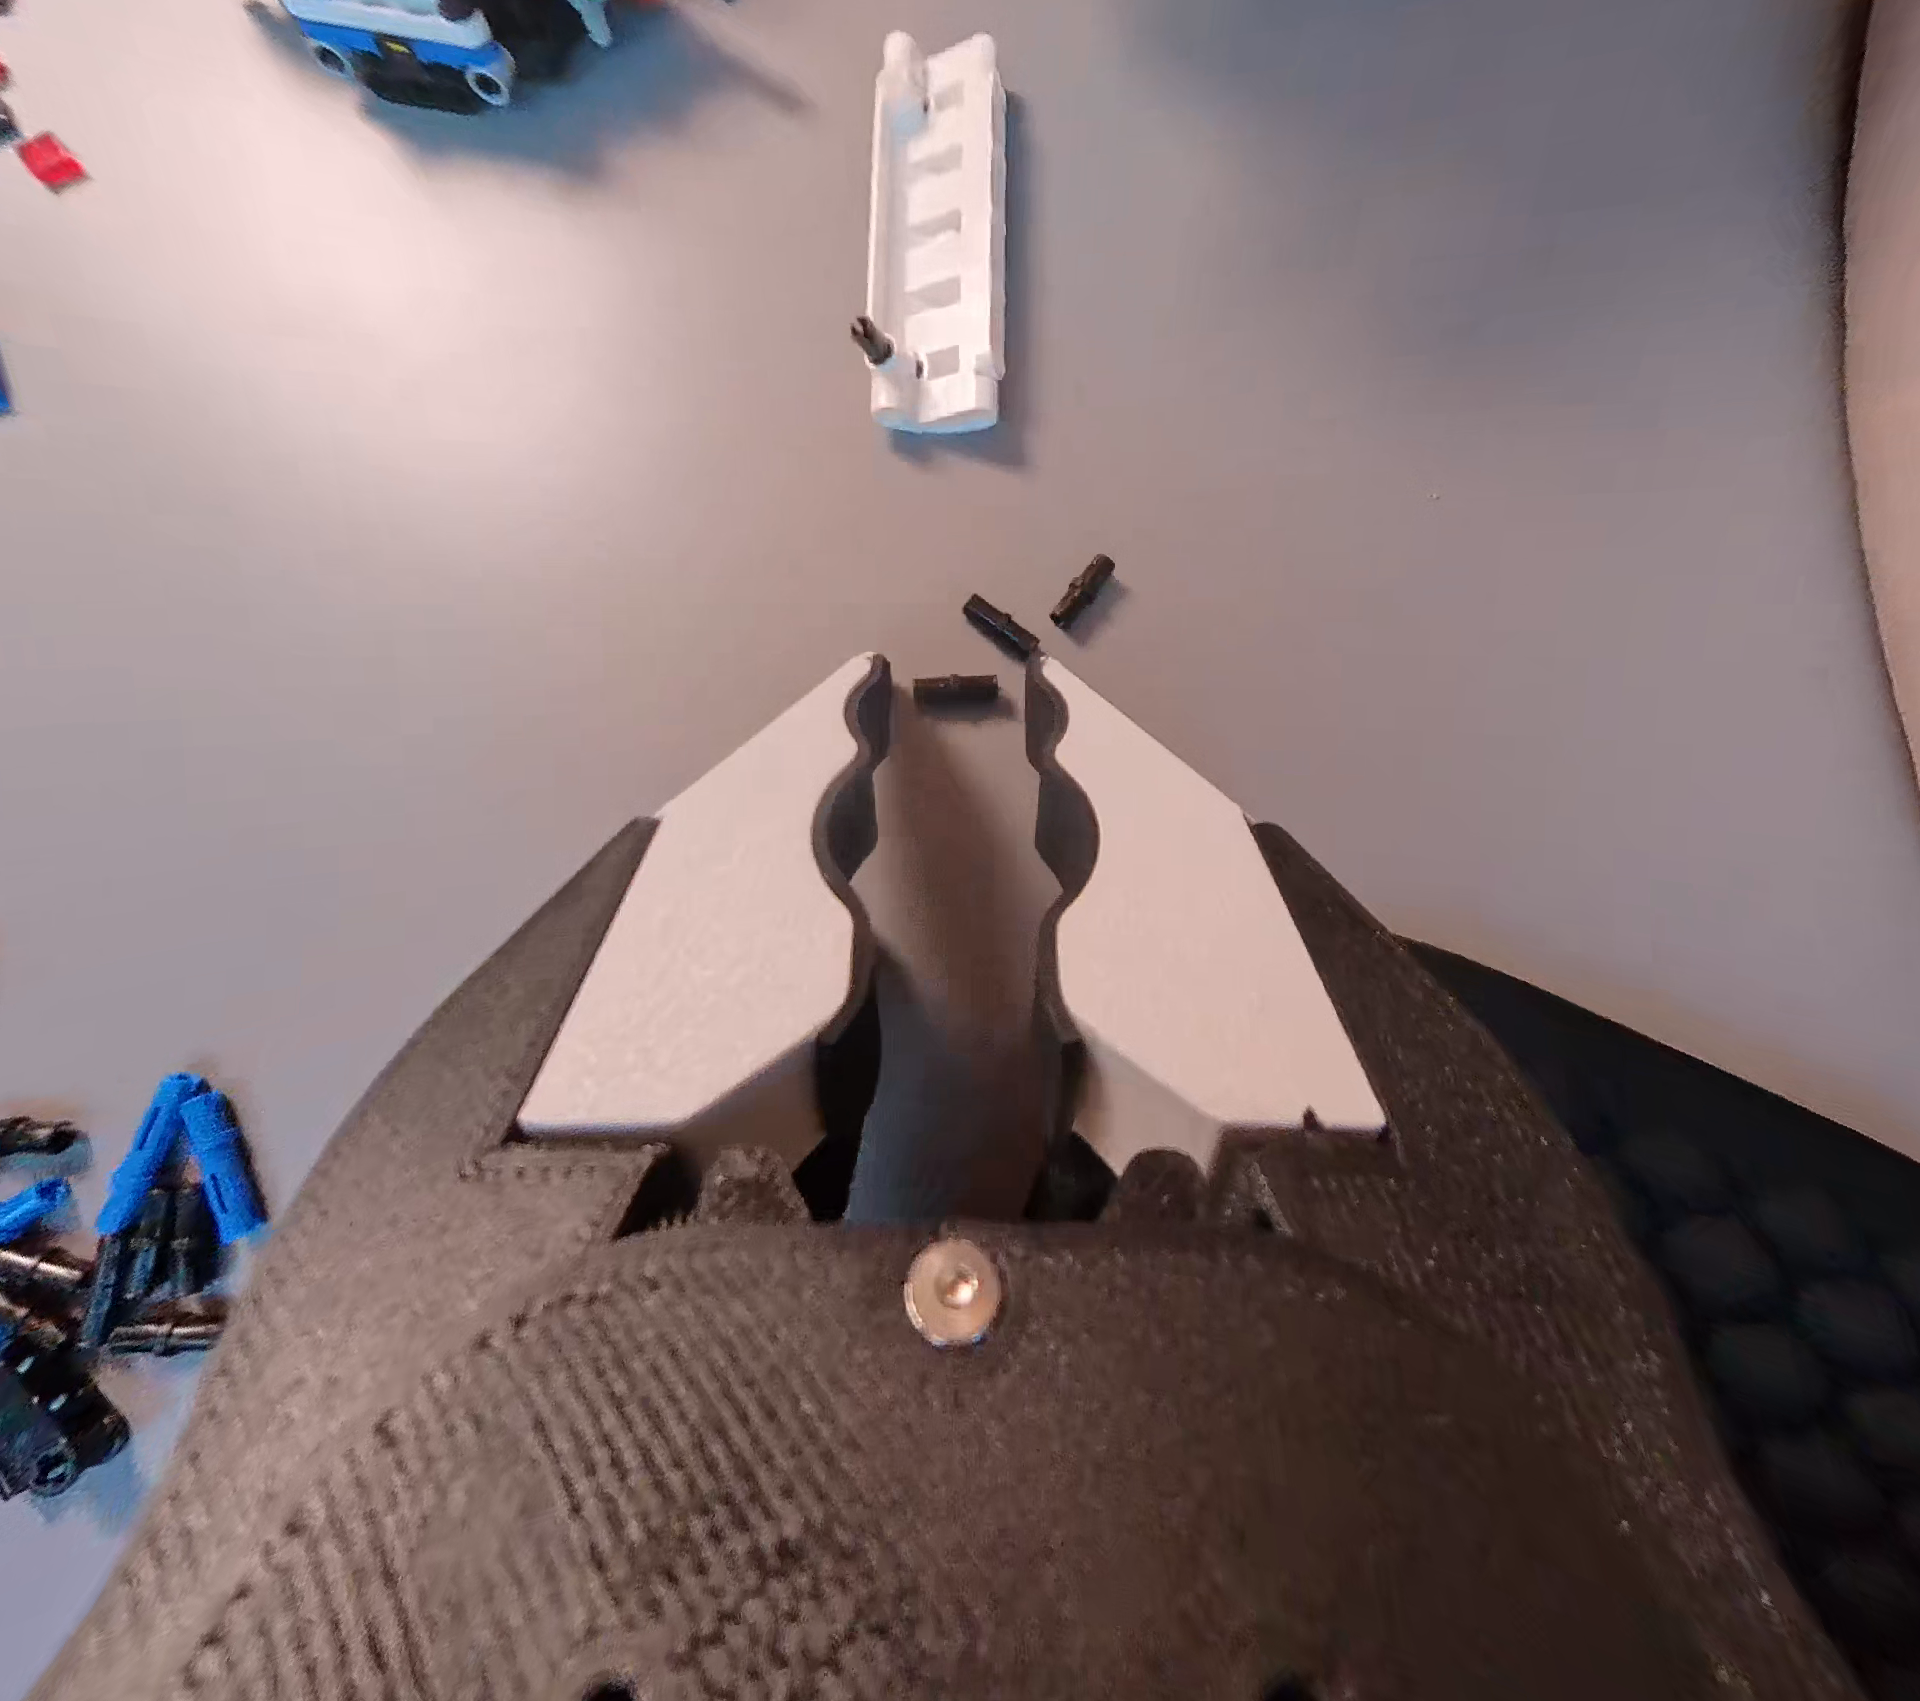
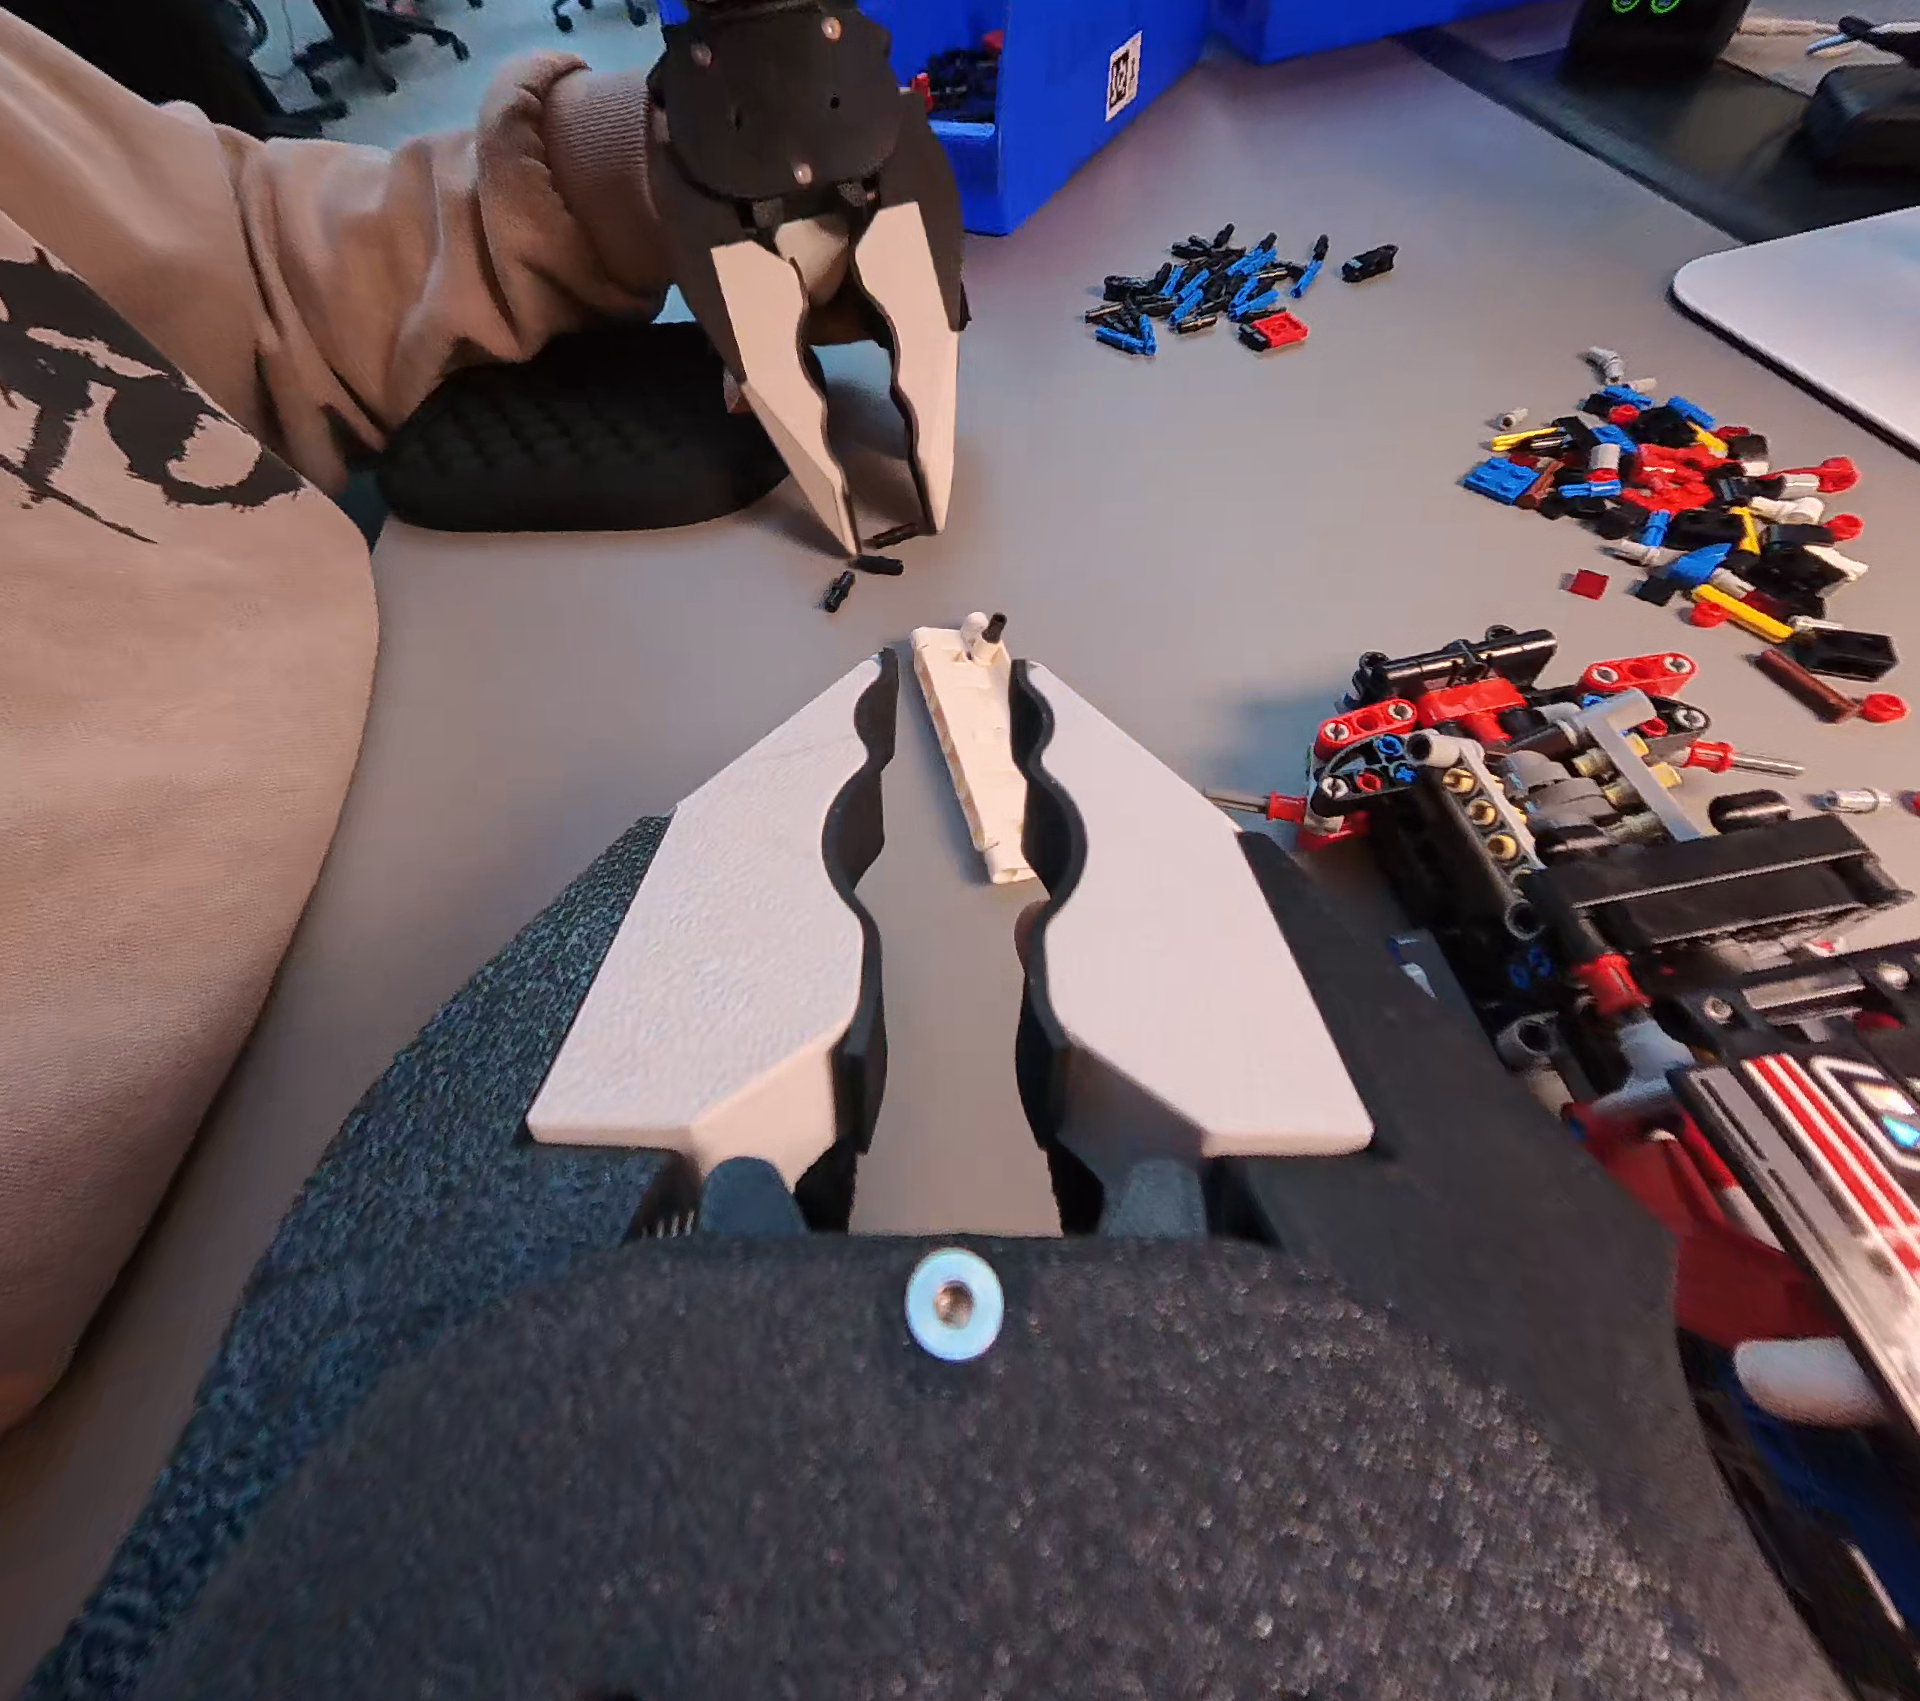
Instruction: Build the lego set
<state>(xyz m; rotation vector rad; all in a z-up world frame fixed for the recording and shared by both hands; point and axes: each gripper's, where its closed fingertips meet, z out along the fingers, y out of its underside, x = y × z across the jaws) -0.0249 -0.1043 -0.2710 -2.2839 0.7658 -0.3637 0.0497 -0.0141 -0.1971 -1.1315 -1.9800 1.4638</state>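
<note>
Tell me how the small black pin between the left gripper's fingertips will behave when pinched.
The black pin is small and round, so it may roll on the smooth table. It looks rigid and light. It lies crosswise between the open left gripper tips, so closing may grip it endwise or pivot it.

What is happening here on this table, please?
A person is building a lego set with two handheld grippers. The left gripper is open, its fingers around one of three loose black pins on the table. The right gripper is open around the white beam, which already carries one pin. The partly built car waits nearby.
</note>
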